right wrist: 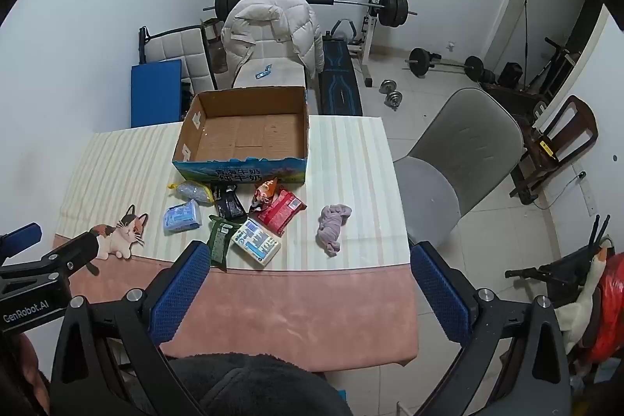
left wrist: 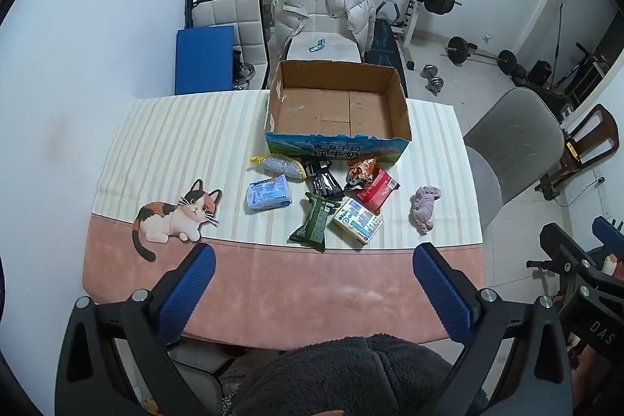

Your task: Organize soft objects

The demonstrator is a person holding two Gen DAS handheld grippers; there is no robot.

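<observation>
An empty cardboard box [left wrist: 337, 104] [right wrist: 243, 127] stands at the table's far side. In front of it lie several soft packs: a blue tissue pack [left wrist: 269, 192] [right wrist: 182, 216], a yellow-tipped mesh pouch [left wrist: 279, 166], a black pack [left wrist: 323, 178], a green pack [left wrist: 314, 221] [right wrist: 220, 239], a white-blue tissue pack [left wrist: 357, 220] [right wrist: 255, 242], a red pack [left wrist: 376, 190] [right wrist: 281, 211] and an orange snack bag [left wrist: 362, 169]. A mauve cloth [left wrist: 424, 207] [right wrist: 332, 223] lies apart to the right. My left gripper [left wrist: 314, 291] and right gripper [right wrist: 308, 293] are open, empty, above the near table edge.
The table has a striped and pink cloth [left wrist: 273, 283] with a cat picture [left wrist: 175, 215]. A grey chair [right wrist: 452, 174] stands at the right. A chair with a white jacket [left wrist: 323, 10] stands behind the box. Weights and a bench fill the back.
</observation>
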